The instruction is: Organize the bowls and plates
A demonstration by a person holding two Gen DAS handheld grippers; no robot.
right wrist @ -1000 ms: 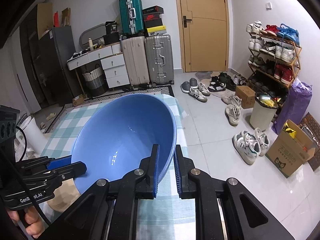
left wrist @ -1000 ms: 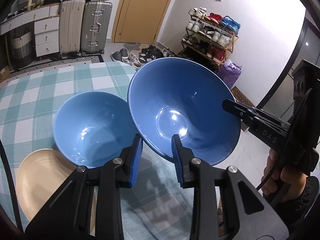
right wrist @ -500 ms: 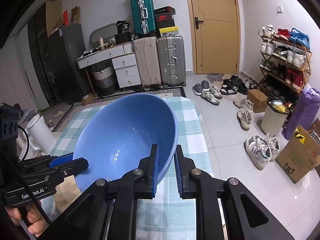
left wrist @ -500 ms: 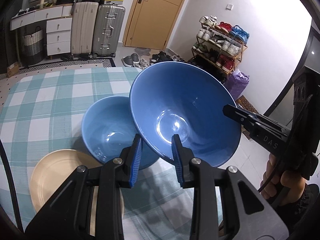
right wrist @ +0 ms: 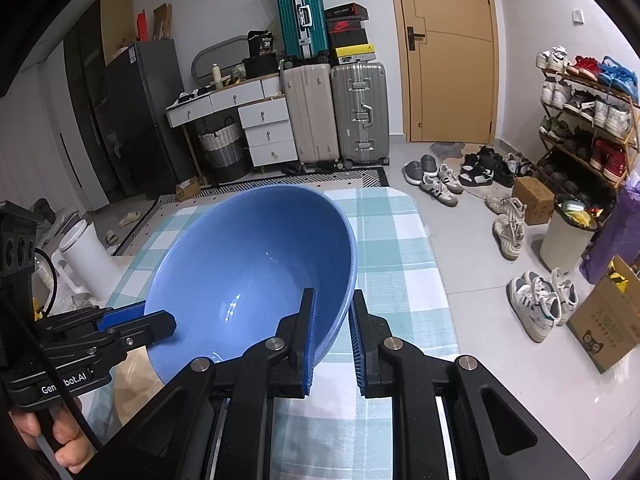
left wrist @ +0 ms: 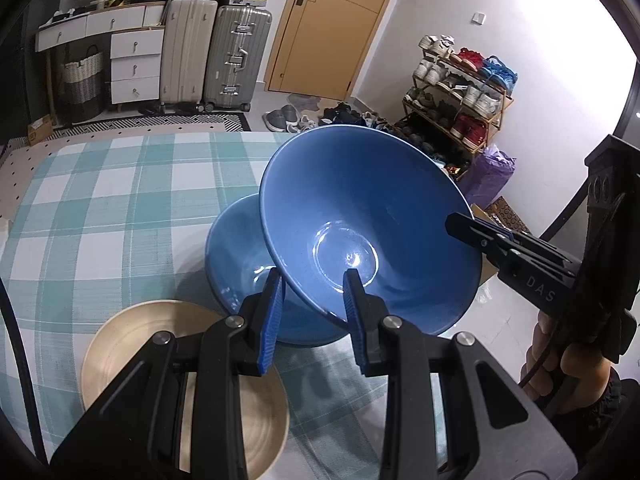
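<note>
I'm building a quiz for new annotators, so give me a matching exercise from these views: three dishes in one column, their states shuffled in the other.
Things:
1. large blue bowl
2. smaller blue bowl
3. beige plate

States:
A. lying flat on the checked tablecloth, nothing on it
B. held tilted in the air by both grippers
C. standing on the cloth, partly hidden under a lifted dish

Pairs: 1-B, 2-C, 3-A

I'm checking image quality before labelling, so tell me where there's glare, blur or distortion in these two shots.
Left wrist view: bright ring of glare on the big bowl's floor, white wall at right blown out, fisheye bending at the edges. Right wrist view: small highlights inside the bowl, door and suitcases bowed by the lens, dark vignette in the corners. Both are sharp, with no motion blur.
</note>
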